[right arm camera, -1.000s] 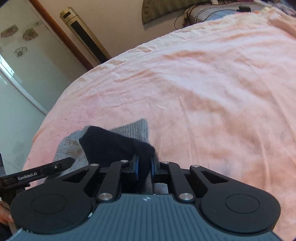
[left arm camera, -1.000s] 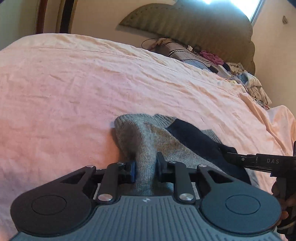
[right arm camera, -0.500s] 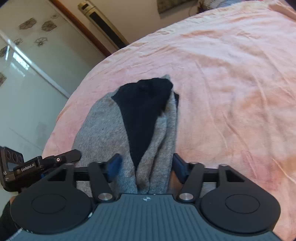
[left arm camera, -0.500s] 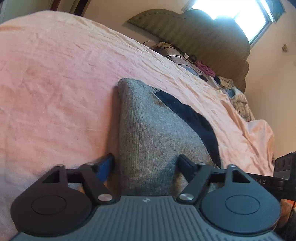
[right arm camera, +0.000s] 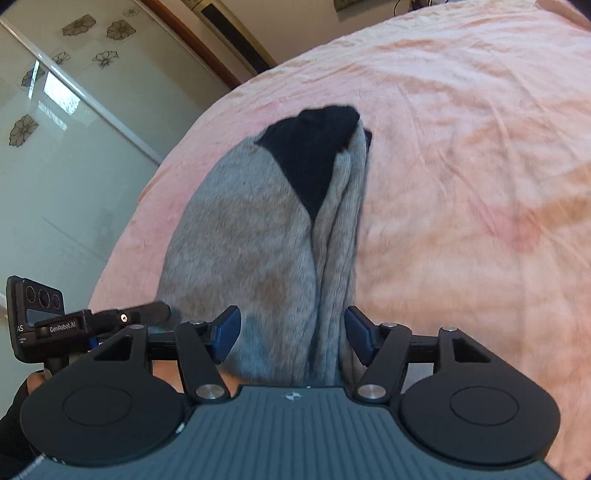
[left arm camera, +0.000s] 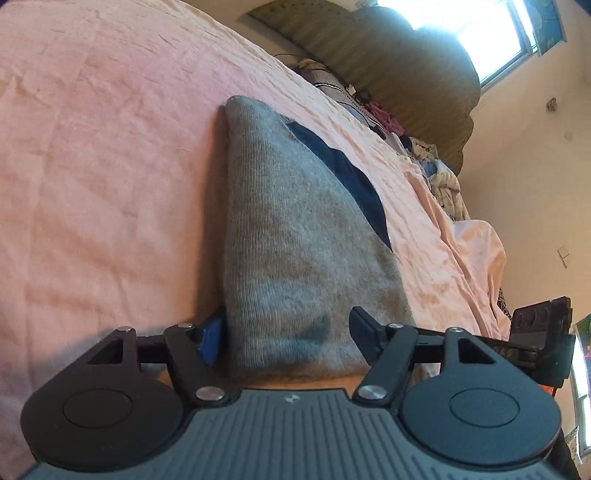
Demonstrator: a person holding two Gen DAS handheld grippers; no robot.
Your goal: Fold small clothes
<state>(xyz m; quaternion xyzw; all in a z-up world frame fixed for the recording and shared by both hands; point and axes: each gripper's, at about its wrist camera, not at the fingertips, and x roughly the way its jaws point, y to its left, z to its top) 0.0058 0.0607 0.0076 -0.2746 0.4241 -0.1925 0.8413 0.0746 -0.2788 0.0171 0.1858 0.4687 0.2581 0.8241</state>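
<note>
Black tool (left arm camera: 288, 332), blue pads, silver screws

A bed covered by a wrinkled pale pink sheet (left arm camera: 110, 155) fills most of both views. At its far end stands a scalloped, olive-green padded headboard (left arm camera: 413, 70), against a cream wall (left arm camera: 528, 155). Above the headboard, a window (left arm camera: 480, 33) admits strong daylight that washes out its panes. A heap of mixed clothes and bedding (left arm camera: 439, 173) lies along the head of the bed, with dark cables among it. In the right wrist view, a frosted glass panel printed with flower motifs (right arm camera: 70, 110) stands beside the bed, bordered by a brown wooden frame (right arm camera: 192, 40) and a tall dark-and-gold column (right arm camera: 236, 33).
</note>
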